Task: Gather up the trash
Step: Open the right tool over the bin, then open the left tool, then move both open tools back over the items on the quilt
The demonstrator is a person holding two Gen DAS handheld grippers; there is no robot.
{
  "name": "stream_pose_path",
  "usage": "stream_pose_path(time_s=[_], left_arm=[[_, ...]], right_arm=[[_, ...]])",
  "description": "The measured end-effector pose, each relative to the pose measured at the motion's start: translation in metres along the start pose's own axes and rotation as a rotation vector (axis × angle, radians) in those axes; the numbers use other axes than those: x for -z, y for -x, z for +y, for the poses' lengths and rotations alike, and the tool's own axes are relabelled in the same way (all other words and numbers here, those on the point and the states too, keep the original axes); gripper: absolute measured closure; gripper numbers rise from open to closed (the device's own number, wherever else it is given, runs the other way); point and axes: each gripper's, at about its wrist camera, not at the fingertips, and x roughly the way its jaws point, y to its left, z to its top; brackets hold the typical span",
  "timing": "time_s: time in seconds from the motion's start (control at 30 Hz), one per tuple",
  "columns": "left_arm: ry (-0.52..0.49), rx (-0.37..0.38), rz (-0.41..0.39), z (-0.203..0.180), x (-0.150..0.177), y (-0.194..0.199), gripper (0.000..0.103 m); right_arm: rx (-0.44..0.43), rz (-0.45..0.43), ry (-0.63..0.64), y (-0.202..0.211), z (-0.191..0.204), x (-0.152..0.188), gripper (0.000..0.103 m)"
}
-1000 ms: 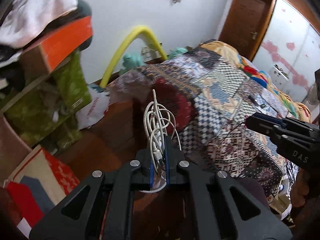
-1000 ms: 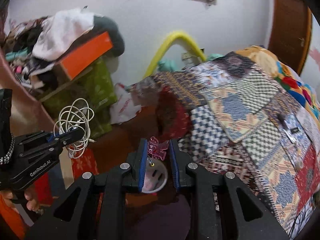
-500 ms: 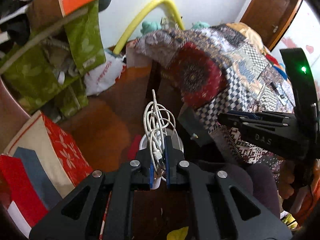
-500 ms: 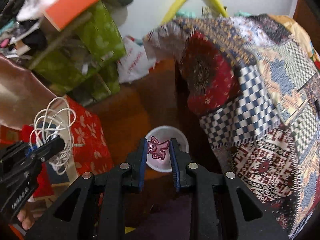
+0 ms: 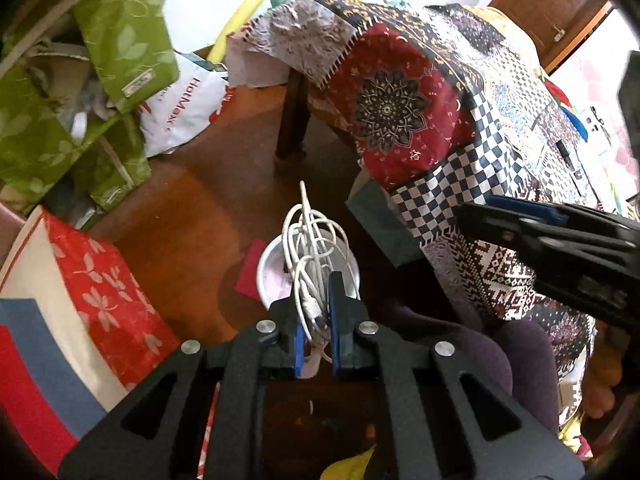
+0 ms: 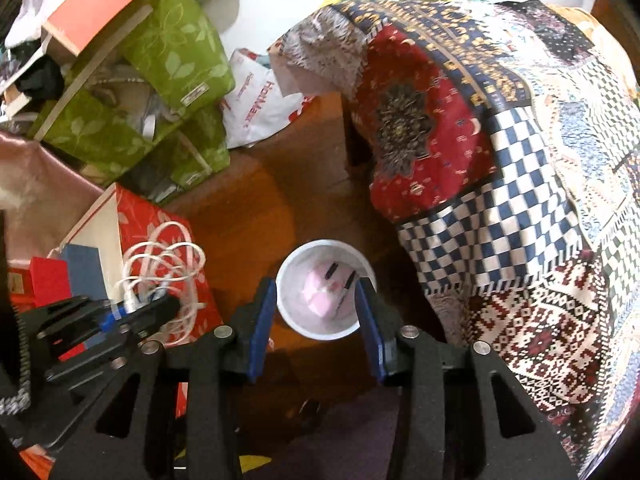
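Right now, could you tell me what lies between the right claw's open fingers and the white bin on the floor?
Nothing. In the right wrist view the right claw is open above the white bin, and only air shows between them; pink scraps lie inside the bin.

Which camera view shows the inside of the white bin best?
The right wrist view: the white bin lies open below, with pink trash visible inside. In the left wrist view, the white cable covers most of the bin.

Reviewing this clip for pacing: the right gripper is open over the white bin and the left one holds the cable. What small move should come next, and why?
Probably open the left gripper: it is shut on the coiled white cable, which in its own view hangs over the white bin. The right gripper is open and empty above that bin.
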Motion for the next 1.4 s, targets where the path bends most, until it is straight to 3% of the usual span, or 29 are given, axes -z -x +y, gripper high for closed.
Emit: stream_pose_path(time_s=[0.07,0.2,0.33,0.5,0.93,1.2,1.4], left_arm=[[-0.007,0.012,0.020,-0.006,-0.007,-0.012,0.094],[-0.002,0.027,0.080,-0.014,-0.016,-0.034,0.067],[-0.021,0.006,0.103,-0.023,-0.017,-0.042,0.067],[-0.041,-0.008,0.069,-0.029,-0.014,-0.024,0.067],[-0.112,-0.021,-0.175,-0.057,0.001,0.088,0.067],[-0.205,0.034,-0.317,-0.104,0.015,0.144,0.067],[-0.295,0.104,-0.371,-0.153,0.015,0.160,0.065]], right_arm=[[0.007,-0.015,-0.009,0.007,-0.007,0.000,0.066],[0.007,-0.037,-0.022,0.021,-0.017,0.002,0.066],[0.013,-0.055,-0.028,0.032,-0.024,0.005,0.066],[0.008,-0.084,-0.041,0.049,-0.027,0.012,0.066],[0.047,-0.273,-0.034,0.134,-0.021,0.047,0.066],[0.079,-0.403,-0.096,0.190,-0.032,0.078,0.066],[0.144,-0.490,-0.166,0.226,-0.058,0.105,0.064]])
